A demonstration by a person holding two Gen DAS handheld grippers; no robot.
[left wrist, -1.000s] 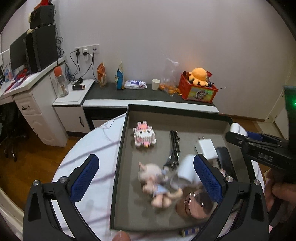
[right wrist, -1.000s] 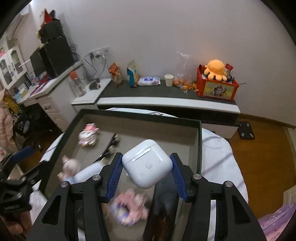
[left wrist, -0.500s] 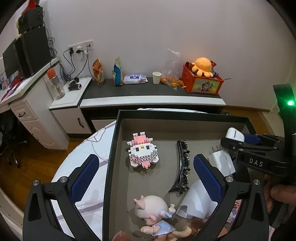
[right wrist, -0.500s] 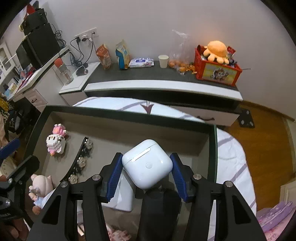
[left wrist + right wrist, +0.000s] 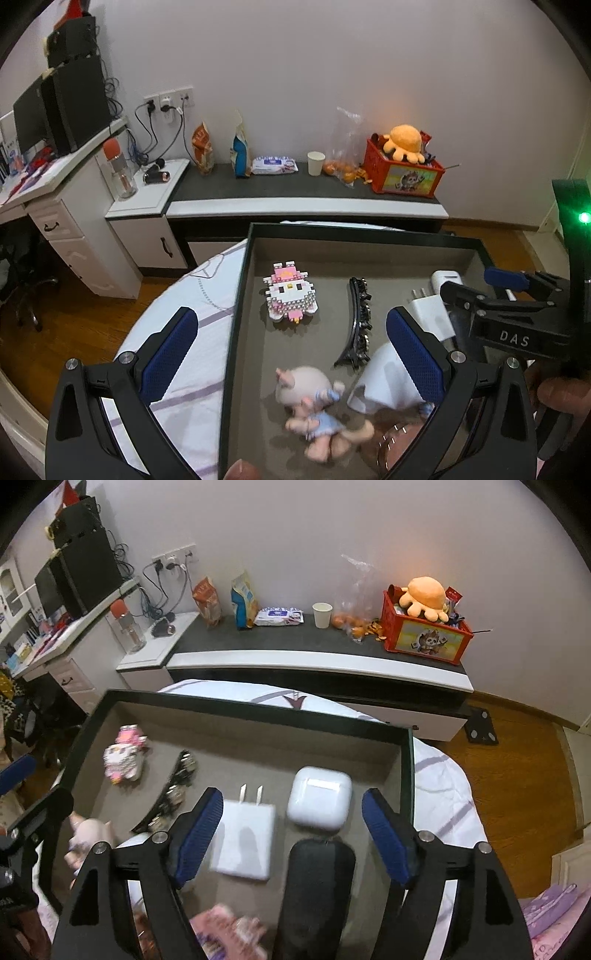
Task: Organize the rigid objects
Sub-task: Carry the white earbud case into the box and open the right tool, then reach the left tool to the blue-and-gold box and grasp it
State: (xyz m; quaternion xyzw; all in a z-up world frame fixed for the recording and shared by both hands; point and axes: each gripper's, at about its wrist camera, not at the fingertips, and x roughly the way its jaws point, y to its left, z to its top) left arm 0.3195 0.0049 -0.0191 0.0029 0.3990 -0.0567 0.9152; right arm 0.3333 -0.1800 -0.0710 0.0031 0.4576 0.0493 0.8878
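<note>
While both grippers hang over the tray (image 5: 236, 712), neither has hold of anything. The right gripper (image 5: 291, 830) stands with its jaws spread wide, and the earbud case (image 5: 318, 802) lies on the tray floor between its blue pads (image 5: 199, 834), touching neither, near the tray's right wall. Just left of the case lies the charger (image 5: 244, 839), prongs pointing to the tray's far wall. A black oblong thing (image 5: 320, 886) sits on the near side of the case, close to it.

The left gripper (image 5: 295, 365) is likewise wide open and empty, one finger over the cloth outside the tray's left wall, the other above the tray floor. Between its fingers, toward the near side of the tray, lies the pig doll (image 5: 310, 402), blurred. The block toy (image 5: 291, 293) rests farther in, toward the far-left corner, and the hair clip (image 5: 356, 325) lies lengthwise about mid-tray, between the toy and the charger. A white cup (image 5: 384, 380) lies on its side just right of the doll.
</note>
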